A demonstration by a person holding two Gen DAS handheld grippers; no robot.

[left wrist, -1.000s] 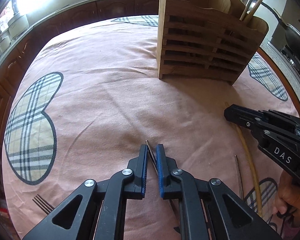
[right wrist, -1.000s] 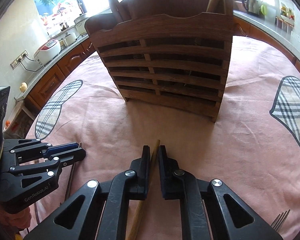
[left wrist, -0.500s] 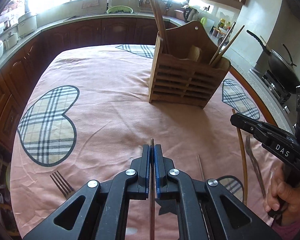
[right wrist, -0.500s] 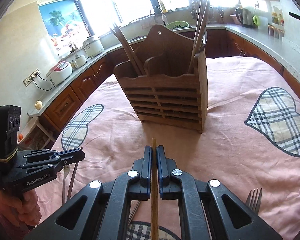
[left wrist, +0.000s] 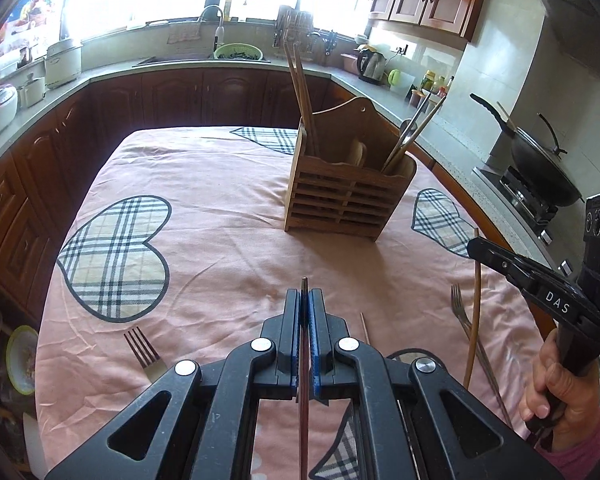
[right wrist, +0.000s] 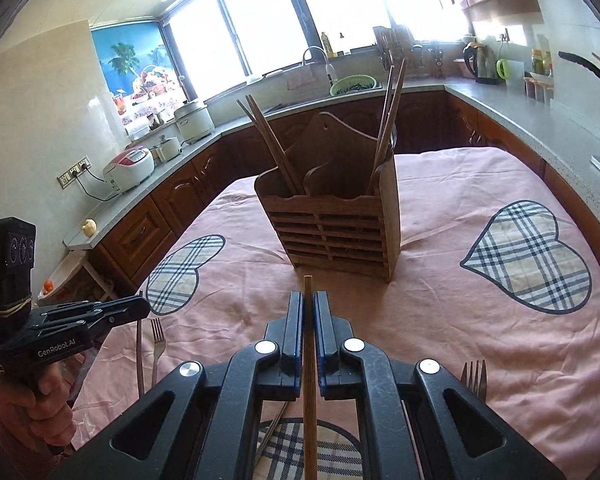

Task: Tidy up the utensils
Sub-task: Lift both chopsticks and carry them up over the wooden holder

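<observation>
A slatted wooden utensil holder (left wrist: 348, 196) stands on the pink tablecloth, with chopsticks upright in its compartments; it also shows in the right wrist view (right wrist: 332, 232). My left gripper (left wrist: 305, 300) is shut on a dark thin chopstick (left wrist: 303, 380) and holds it above the cloth, short of the holder. My right gripper (right wrist: 308, 304) is shut on a light wooden chopstick (right wrist: 309, 380), also lifted and facing the holder. The right gripper shows in the left wrist view (left wrist: 540, 288), the left gripper in the right wrist view (right wrist: 84, 316).
Forks lie on the cloth at the near left (left wrist: 142, 348) and right (left wrist: 458, 308). A thin stick (left wrist: 365, 328) lies by my left gripper. The kitchen counter (left wrist: 204, 64) surrounds the table. A wok (left wrist: 540, 168) sits on the stove at right.
Both grippers closed on their chopsticks, lifted them off the cloth and drew back and up from the holder.
</observation>
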